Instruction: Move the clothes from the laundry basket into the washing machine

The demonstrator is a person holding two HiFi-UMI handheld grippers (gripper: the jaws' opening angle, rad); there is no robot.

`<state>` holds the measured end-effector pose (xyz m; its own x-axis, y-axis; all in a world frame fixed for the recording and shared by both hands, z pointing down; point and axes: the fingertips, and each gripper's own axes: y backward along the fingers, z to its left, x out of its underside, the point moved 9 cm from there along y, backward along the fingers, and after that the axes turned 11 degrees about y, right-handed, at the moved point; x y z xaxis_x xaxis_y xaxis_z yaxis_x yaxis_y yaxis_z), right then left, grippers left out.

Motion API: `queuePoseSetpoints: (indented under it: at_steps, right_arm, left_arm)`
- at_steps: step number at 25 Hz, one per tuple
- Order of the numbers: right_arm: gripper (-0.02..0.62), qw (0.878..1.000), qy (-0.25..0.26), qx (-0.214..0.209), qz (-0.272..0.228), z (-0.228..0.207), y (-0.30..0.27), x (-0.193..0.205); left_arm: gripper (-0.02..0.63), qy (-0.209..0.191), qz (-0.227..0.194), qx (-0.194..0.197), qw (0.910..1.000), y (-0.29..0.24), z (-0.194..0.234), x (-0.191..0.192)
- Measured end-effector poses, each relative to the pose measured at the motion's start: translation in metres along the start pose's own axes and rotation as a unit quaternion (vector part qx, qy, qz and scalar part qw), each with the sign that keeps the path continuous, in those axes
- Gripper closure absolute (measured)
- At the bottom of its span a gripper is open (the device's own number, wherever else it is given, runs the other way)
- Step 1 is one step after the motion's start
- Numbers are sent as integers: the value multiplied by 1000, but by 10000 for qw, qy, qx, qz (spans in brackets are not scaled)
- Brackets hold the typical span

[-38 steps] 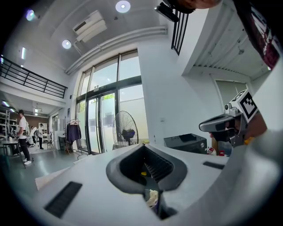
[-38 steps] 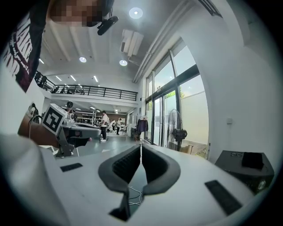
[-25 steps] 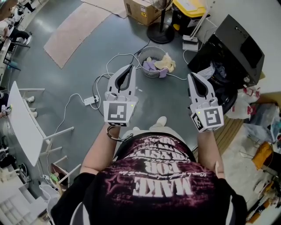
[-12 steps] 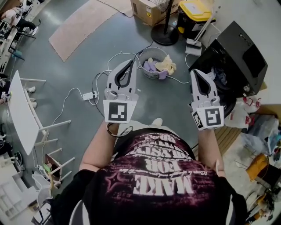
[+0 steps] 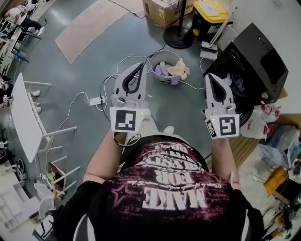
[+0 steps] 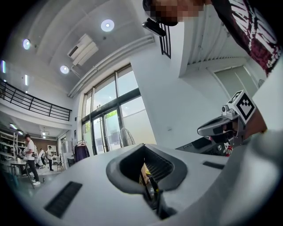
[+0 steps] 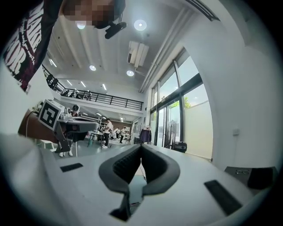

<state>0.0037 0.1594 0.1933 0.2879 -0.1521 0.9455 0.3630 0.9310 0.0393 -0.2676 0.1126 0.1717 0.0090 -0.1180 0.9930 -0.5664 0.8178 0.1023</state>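
The round wire laundry basket (image 5: pixel 162 60) stands on the grey floor ahead and holds purple and yellow clothes (image 5: pixel 177 69). At the right, the black washing machine (image 5: pixel 253 55) has its lid up, and some clothes (image 5: pixel 233 82) show in its drum. I hold both grippers level at chest height, well above the floor. My left gripper (image 5: pixel 139 65) is shut and empty, its tip in line with the basket's left side. My right gripper (image 5: pixel 209 76) is also shut and empty, beside the machine's opening. In each gripper view the jaws meet, left gripper (image 6: pixel 143 149) and right gripper (image 7: pixel 141 147), with nothing between them.
White cables and a power strip (image 5: pixel 97 100) lie on the floor left of the basket. A fan stand (image 5: pixel 177 36), a cardboard box (image 5: pixel 157 8) and a yellow-lidded bin (image 5: pixel 207 12) stand behind it. A white table (image 5: pixel 22 123) is at the left. Plastic bags (image 5: pixel 257 125) lie by the machine.
Both grippers have risen a little and drifted slightly forward, still shut and empty. The basket and the machine have not moved.
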Motion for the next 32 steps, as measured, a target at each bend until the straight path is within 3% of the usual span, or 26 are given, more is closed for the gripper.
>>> queuePoseSetpoints:
  at_steps: [11,32]
  right_arm:
    - [589,9997,77,182,-105,-1,-14,-1]
    - [590,9996,101,176,200,-9,-98,7]
  left_arm:
    - [601,-38,-8,192,9998,-15,11,3]
    - [601,136,42,208,9997,-70,87,20]
